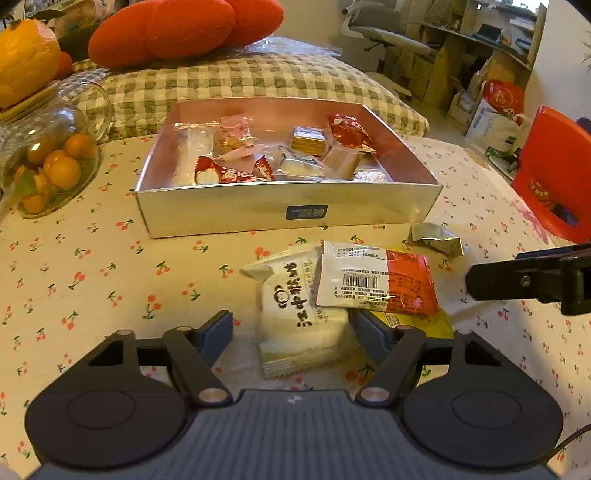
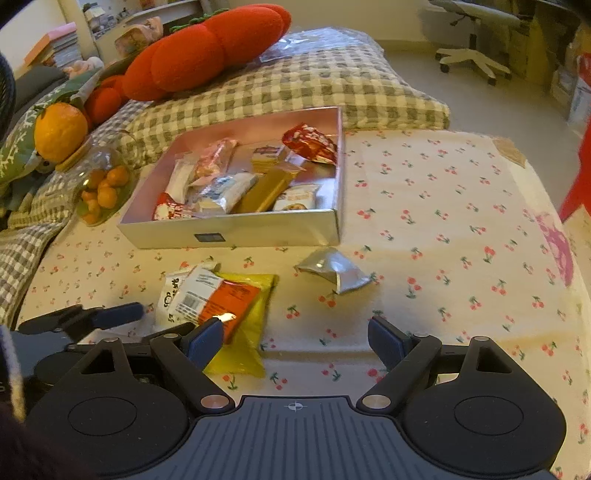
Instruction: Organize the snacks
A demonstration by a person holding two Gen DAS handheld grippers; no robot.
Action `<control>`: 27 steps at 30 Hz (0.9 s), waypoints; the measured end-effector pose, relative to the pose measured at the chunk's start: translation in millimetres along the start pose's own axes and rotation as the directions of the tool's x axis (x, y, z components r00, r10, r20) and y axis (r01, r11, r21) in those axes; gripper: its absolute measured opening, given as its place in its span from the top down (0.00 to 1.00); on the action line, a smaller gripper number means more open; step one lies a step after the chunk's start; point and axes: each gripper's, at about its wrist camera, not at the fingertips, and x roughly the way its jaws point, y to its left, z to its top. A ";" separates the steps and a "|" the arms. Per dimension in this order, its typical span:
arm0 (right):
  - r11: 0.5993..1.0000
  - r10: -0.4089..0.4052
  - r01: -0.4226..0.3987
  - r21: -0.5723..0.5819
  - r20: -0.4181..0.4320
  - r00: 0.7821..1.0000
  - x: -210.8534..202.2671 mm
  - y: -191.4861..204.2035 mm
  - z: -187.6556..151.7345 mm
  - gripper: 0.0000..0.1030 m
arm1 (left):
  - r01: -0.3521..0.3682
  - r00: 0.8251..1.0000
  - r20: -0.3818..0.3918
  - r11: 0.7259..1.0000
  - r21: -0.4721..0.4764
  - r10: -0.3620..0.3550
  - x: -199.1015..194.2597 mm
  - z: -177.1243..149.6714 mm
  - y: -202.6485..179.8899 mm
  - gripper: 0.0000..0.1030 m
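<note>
A silver box holds several wrapped snacks. In front of it lies a small pile: a white packet with black writing, a red-and-white packet on top, and a yellow packet beneath. A crumpled silver wrapper lies to the right. My left gripper is open, its jaws either side of the white packet's near end. My right gripper is open and empty over bare cloth, right of the pile; it shows in the left wrist view.
The table has a cherry-print cloth. A glass jar of small oranges lies at the left. A checked cushion and red plush lie behind the box. A red chair stands at the right.
</note>
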 end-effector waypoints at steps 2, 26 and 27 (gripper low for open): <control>1.000 0.019 -0.019 -0.009 0.004 1.000 4.1 2.5 3.1 0.15 | 0.007 1.000 0.000 1.000 -0.005 -0.007 1.6 0.9 0.2 0.40; 0.940 0.103 -0.078 -0.332 0.061 0.993 45.5 53.1 0.1 0.26 | -0.049 0.998 -0.036 0.999 -0.004 0.048 -20.7 -6.9 45.9 0.39; 0.939 0.101 -0.075 -0.337 0.061 0.993 47.0 54.7 -0.3 0.29 | -0.052 0.998 -0.035 0.999 -0.002 0.052 -19.7 -6.7 45.6 0.36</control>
